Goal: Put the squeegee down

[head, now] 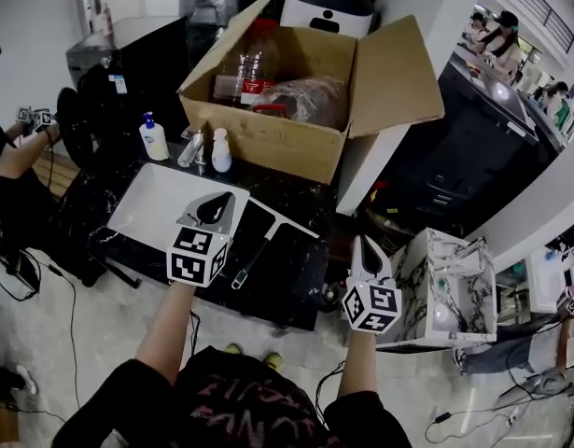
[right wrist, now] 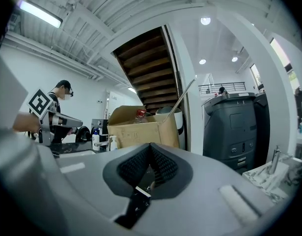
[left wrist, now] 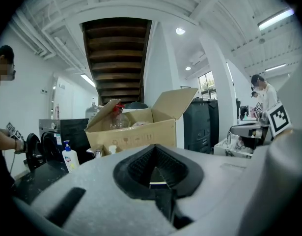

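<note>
**Squeegee lying flat on the table, both grippers shut and empty above it**

At the far left of the head view, a seated person (head: 8, 161) is being cut off by the frame edge, with only an arm and part of the body showing. Next comes a black marbled table (head: 296, 283). A white tray (head: 148, 203) is filling its near left corner, and the left gripper (head: 215, 205) is hanging above the tray's right edge and hiding that part. Its jaws are pressed together with nothing between them, as the left gripper view (left wrist: 154, 154) is showing plainly.

Just right of that gripper, the squeegee (head: 253, 257) is lying flat on the bare dark tabletop, blade toward the back and handle pointing at the near edge. Nothing is touching it. It is sitting in the one open stretch of table, between the tray and the table's right edge.

Along the back, a pump bottle (head: 154, 140), a small white bottle (head: 221, 152) and a large open cardboard box (head: 268, 143) are closing off the far side. The box's contents are hard to make out: a clear bottle and some crumpled plastic.

The right gripper (head: 368, 252) is hovering by the table's right edge, jaws also together and empty in the right gripper view (right wrist: 150, 151). Beside it a white marbled box (head: 455, 259) is standing off the table, with a black machine (head: 455, 166) behind. Neither gripper view is showing the squeegee.
</note>
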`<state>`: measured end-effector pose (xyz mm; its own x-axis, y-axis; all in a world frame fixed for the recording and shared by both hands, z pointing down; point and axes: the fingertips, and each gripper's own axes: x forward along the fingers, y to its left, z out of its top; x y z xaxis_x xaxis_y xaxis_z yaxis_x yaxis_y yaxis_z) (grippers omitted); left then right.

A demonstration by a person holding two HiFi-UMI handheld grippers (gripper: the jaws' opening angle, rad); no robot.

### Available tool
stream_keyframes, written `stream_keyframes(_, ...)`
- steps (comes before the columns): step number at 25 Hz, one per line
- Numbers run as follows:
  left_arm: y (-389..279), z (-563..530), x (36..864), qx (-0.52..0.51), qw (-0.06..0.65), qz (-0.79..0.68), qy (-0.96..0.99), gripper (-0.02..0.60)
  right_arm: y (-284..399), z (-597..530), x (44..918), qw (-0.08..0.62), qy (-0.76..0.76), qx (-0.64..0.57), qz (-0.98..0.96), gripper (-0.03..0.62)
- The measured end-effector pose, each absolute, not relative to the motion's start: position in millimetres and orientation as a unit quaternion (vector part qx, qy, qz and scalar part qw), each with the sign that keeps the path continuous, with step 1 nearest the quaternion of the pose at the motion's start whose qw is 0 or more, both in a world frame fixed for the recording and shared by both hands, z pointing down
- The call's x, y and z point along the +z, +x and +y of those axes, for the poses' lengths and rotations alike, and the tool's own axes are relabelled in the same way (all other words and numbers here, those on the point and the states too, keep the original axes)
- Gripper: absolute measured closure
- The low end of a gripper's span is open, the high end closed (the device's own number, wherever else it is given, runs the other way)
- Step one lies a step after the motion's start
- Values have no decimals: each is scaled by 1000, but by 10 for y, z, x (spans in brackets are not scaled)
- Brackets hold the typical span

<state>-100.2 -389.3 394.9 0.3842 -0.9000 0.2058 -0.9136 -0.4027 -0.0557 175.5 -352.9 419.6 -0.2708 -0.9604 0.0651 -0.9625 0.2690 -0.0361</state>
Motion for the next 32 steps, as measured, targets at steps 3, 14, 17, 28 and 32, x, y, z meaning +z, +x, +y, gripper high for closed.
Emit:
stream_keyframes(3,-1015,-3892,3780,89,22,-547,832,581,1729,-3546,4134,13,602,27,-798,584)
stream_keyframes(14,-1045,-3931,3730,76,22,-544,835,580,1692,-3585,4059,27,597,15,-802,585)
stream_keyframes(17,-1037,-3928,3721,76,21,-543,836,580,1707,-3598,4028,25,598,13,-801,585)
stream_keyframes(28,-1085,-3946,3592,58,21,-544,837,580,1690,-3644,3971,21,597,12,-802,585)
stream_keyframes(32,-1099,-3970,3598,54,24,-543,837,580,1677,-3666,3960,19,598,10,-801,585)
